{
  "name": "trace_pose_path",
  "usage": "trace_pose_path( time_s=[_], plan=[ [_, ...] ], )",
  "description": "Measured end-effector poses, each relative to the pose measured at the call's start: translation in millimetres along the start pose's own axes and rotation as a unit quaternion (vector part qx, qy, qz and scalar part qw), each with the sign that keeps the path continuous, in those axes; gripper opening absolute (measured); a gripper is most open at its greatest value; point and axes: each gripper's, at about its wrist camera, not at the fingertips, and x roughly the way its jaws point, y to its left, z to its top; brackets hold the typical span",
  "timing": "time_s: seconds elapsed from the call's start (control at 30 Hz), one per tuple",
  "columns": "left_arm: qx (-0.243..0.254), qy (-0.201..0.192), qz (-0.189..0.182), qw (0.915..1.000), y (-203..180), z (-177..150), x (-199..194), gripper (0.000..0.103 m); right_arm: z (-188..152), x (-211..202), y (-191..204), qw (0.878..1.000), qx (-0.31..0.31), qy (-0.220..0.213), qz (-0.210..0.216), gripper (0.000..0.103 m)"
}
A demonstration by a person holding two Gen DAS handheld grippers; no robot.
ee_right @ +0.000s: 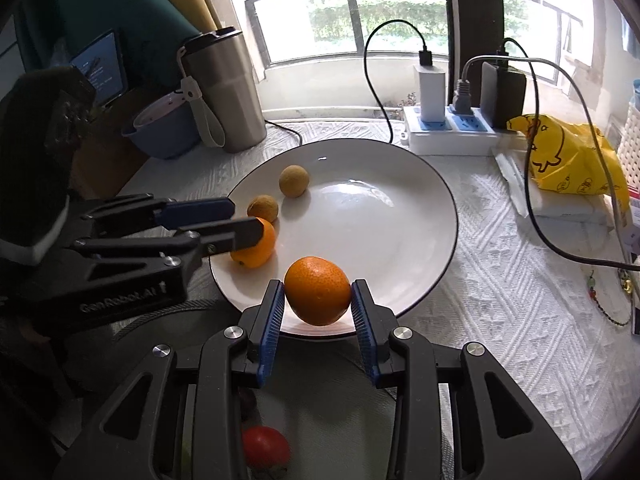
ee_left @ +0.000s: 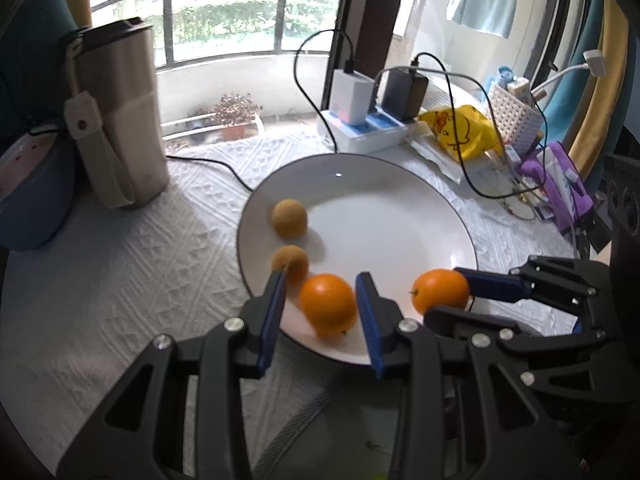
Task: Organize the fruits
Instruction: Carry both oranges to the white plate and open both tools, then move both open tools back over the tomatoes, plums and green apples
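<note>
A white plate (ee_left: 380, 216) (ee_right: 400, 232) holds two small brown fruits (ee_left: 289, 218) (ee_left: 291, 262) and an orange (ee_left: 329, 304), which lies on the plate's near rim between the open fingers of my left gripper (ee_left: 320, 304) without clear contact. My right gripper (ee_right: 318, 304) is shut on a second orange (ee_right: 318, 290) and holds it over the plate's near edge; it also shows in the left wrist view (ee_left: 440, 291). In the right wrist view the left gripper (ee_right: 240, 220) sits around the first orange (ee_right: 256, 250).
A steel tumbler (ee_left: 120, 120) and a blue bowl (ee_right: 164, 128) stand at the back left. A power strip with chargers (ee_right: 452, 128), cables, a yellow bag (ee_right: 568, 152) and a white basket (ee_left: 516, 116) stand at the back right. A red tomato (ee_right: 266, 446) lies below my right gripper.
</note>
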Motion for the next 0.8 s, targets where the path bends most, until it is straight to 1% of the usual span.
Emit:
trace_pose_path(
  time_s=[0.2,0.33,0.43,0.8],
  plan=[
    [-0.015,-0.006,0.012,0.9998,9,-7,-10,0.038,3,3,5,1.0,-0.008,0.009,-0.002,0.037],
    [-0.023,-0.012,0.015,0.9995,13,-11,-17,0.042,3,4,8,1.0,-0.011,0.011,-0.008,0.037],
    [-0.025,-0.018,0.015,0.9994,13,-12,-23,0.043,3,2,10,1.0,-0.011,0.011,-0.012,0.04],
    [-0.026,-0.043,0.013,0.9987,8,-19,-56,0.044,2,-26,22,1.0,-0.016,-0.014,-0.019,0.041]
  ],
)
